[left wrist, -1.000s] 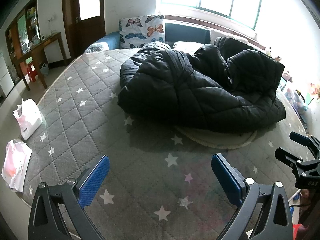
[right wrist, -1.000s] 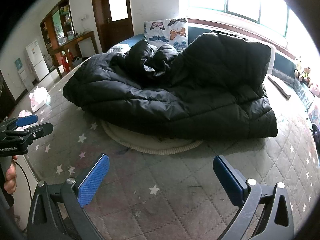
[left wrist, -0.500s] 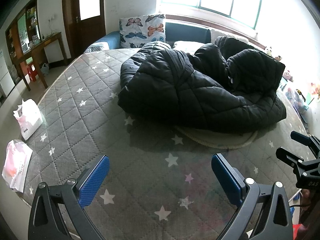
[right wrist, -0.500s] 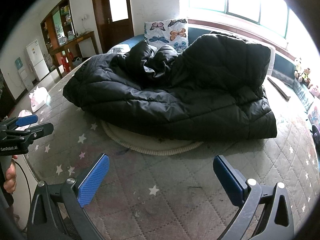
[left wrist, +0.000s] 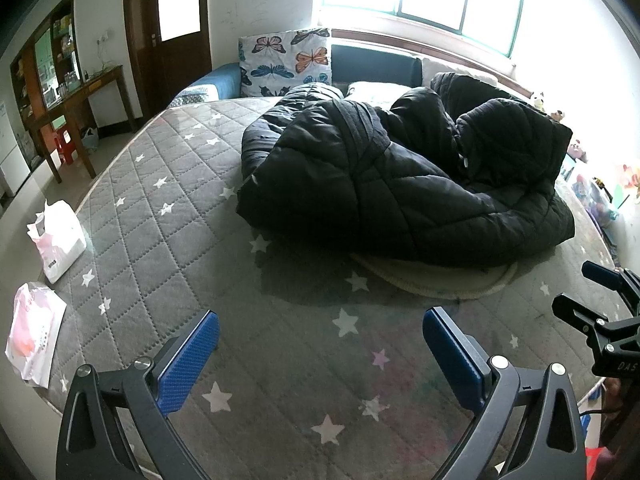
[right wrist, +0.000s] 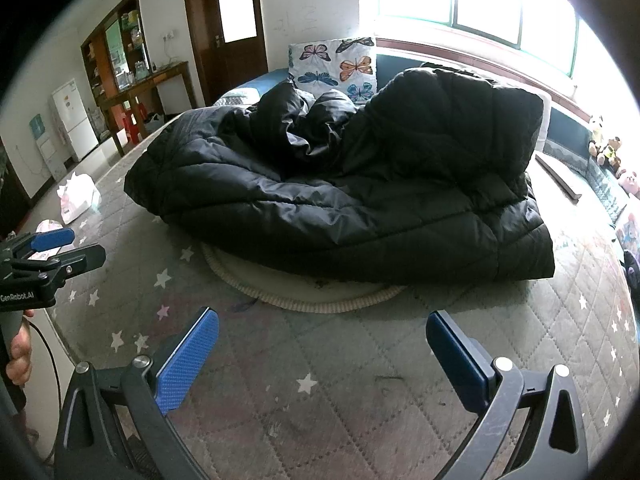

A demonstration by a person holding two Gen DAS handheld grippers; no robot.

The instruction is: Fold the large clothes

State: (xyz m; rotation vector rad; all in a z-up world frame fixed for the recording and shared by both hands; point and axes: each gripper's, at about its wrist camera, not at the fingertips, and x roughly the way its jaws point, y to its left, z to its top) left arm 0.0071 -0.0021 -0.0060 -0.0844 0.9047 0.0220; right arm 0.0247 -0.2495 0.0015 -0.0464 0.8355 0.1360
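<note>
A large black quilted down coat lies crumpled in a heap on a grey star-patterned mattress, partly over a round cream mat. My left gripper hovers open over the mattress near its front edge, well short of the coat, nothing between its blue pads. My right gripper is open too, over the mattress in front of the coat's hem, holding nothing. Each gripper shows at the edge of the other's view: the right gripper and the left gripper.
A butterfly-print pillow leans at the head of the bed under a bright window. White plastic bags lie on the floor to the left. A wooden desk and door stand beyond. Soft toys line the right side.
The coat's raised right part has settled slightly. Both grippers have barely moved and stay open.
</note>
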